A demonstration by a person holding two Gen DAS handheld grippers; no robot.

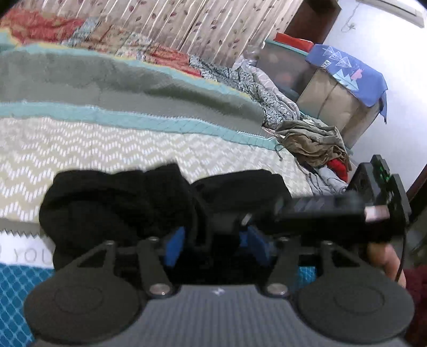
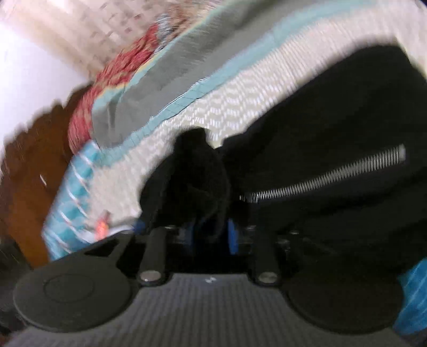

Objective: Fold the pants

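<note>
The black pants (image 1: 120,202) hang bunched in front of both grippers, above a bed covered by a chevron-patterned bedspread (image 1: 106,144) with a teal band and a grey panel beyond it. In the left wrist view the left gripper (image 1: 213,244) has its blue pads (image 1: 174,247) drawn close with a fold of the dark fabric pinched between them, the cloth bulging up and to the left of the fingers. The right gripper (image 1: 347,208) crosses that view from the right edge, its black body just beside the left gripper's fingers and touching the same bundle, with a bit of the person's hand (image 1: 384,259) visible below it. In the right wrist view, heavily blurred, the right gripper (image 2: 210,235) also has its blue pads (image 2: 232,235) narrowed on a ridge of the black pants (image 2: 333,128), which spread wide to the right and carry a metal zipper (image 2: 328,173) running diagonally. Further out in the left view lie a crumpled pile of clothes (image 1: 315,144) at the bed's far edge, a box draped with a blue cloth (image 1: 349,72), and a leaf-print curtain (image 1: 186,24) behind the bed.
</note>
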